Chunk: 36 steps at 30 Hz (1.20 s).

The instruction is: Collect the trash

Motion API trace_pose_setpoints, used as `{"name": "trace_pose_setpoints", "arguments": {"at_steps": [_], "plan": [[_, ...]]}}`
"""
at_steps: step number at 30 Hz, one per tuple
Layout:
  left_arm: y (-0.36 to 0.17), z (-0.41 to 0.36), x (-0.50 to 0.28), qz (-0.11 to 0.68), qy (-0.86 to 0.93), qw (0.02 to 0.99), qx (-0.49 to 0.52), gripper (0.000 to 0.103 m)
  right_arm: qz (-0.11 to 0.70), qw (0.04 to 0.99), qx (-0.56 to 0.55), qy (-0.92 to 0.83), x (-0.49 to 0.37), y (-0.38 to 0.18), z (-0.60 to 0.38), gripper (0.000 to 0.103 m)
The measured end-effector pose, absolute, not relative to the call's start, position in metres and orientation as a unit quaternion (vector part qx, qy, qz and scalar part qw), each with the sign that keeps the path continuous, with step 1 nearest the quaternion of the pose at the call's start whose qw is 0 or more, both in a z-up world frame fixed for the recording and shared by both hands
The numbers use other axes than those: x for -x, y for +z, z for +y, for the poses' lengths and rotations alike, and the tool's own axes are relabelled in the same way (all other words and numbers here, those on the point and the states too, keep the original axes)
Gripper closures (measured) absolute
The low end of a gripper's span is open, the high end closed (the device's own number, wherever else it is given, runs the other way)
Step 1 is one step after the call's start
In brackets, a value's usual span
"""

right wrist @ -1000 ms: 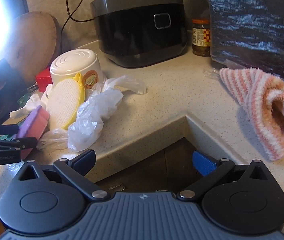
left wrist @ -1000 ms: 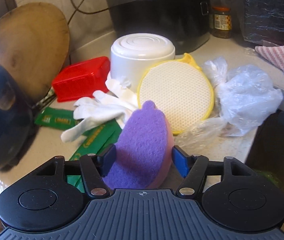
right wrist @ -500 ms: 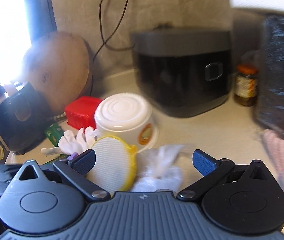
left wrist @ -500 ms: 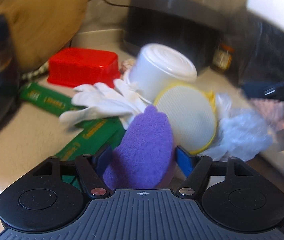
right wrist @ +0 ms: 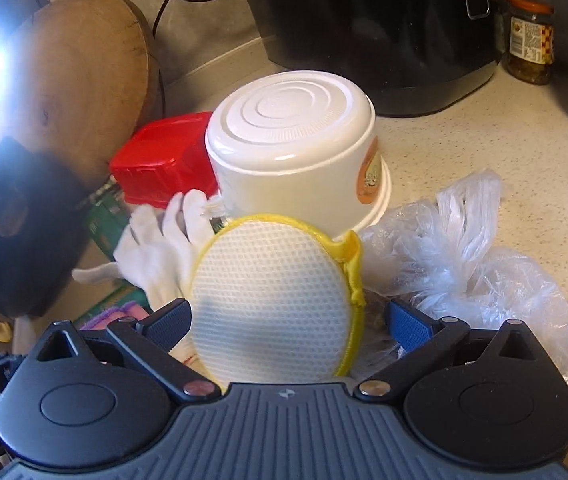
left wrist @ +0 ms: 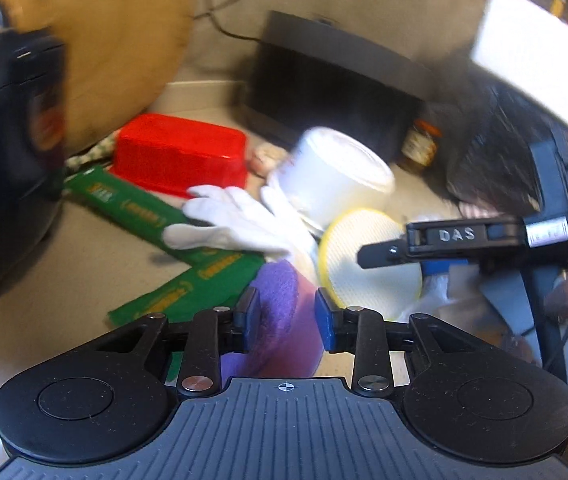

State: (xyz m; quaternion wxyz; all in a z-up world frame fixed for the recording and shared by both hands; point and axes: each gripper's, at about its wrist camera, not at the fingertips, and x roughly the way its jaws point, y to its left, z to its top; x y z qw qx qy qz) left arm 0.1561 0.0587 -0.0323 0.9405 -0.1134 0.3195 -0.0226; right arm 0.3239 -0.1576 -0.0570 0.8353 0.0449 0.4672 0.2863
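Left gripper closing on the purple sponge lying on the counter, pads against its sides. Right gripper jaws apart around the round yellow scrubber, which leans beside the plastic bag.

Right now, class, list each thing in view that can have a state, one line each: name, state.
Left gripper: closing, purple-and-pink sponge between its pads.
Right gripper: open around the round yellow-rimmed mesh scrubber.
White plastic bowl: upside down.
Red plastic box: upside down.
Clear plastic bag: crumpled.
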Motion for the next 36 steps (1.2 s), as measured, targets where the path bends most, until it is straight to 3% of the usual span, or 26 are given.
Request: {"name": "trace_pose_setpoints", "arguments": {"at_steps": [9,18,21,24,31,36], "plan": [[-0.045,0.011,-0.156,0.333,-0.039,0.941,-0.037,0.061,0.479,0.822,-0.023,0.307,-0.330,-0.058,-0.161,0.000],[-0.048,-0.017,-0.148,0.382,0.036,0.917,-0.103,0.061,0.448,0.794,0.003,0.410,-0.319,-0.054,-0.170,0.000],[-0.047,-0.021,-0.143,0.392,0.046,0.912,-0.112,0.060,0.428,0.802,-0.018,0.417,-0.315,-0.052,-0.171,0.010],[-0.041,-0.018,-0.137,0.396,0.055,0.912,-0.090,0.060,0.427,0.813,-0.032,0.394,-0.314,-0.053,-0.170,0.020],[-0.016,0.019,-0.126,0.354,0.034,0.933,0.060,0.065,0.405,0.834,-0.052,0.371,-0.296,-0.040,-0.191,0.021],[-0.006,0.016,-0.143,0.337,-0.055,0.937,0.075,0.065,0.415,0.826,-0.121,0.363,-0.281,-0.029,-0.207,0.025]]}}
